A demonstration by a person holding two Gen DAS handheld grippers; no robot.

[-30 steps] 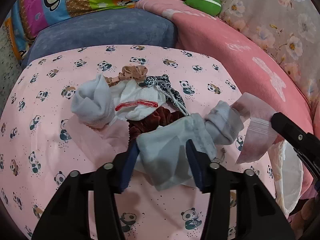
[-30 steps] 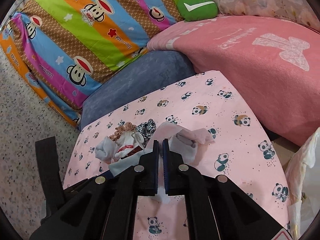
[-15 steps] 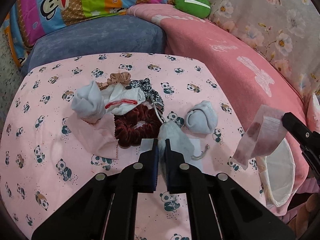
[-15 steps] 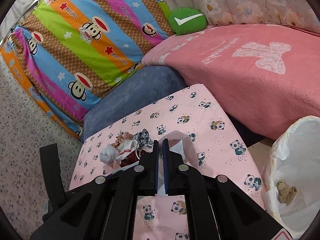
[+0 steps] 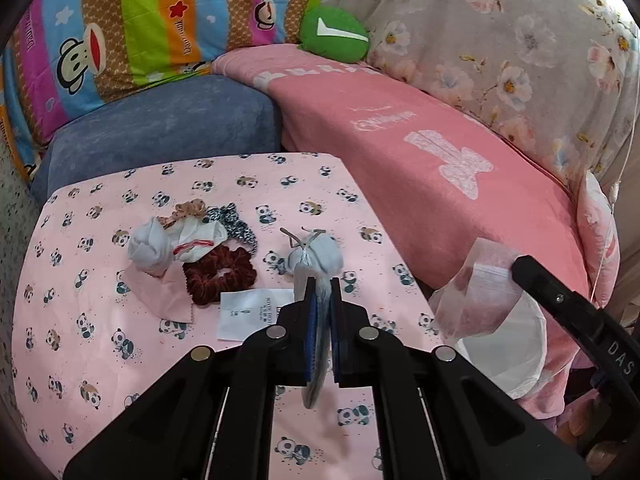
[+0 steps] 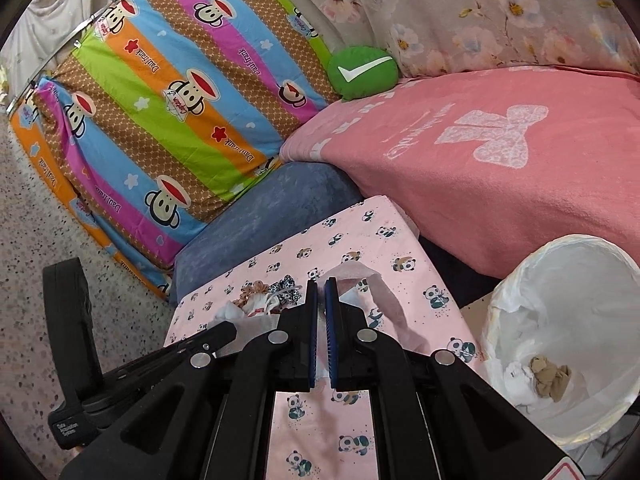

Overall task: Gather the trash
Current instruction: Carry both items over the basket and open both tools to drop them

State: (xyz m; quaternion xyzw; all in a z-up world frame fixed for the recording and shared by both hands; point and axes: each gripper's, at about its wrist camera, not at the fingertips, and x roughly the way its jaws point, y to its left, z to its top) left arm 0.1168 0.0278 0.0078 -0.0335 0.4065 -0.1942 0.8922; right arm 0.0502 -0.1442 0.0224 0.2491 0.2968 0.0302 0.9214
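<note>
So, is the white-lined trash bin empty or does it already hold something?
Not empty. The white-lined trash bin holds a crumpled tan cloth and a white scrap at its bottom.

place: home living room | signs: cushioned sofa [image 6: 500, 184], cartoon pillow [image 6: 168, 120], floral bedding [image 5: 500, 40]
</note>
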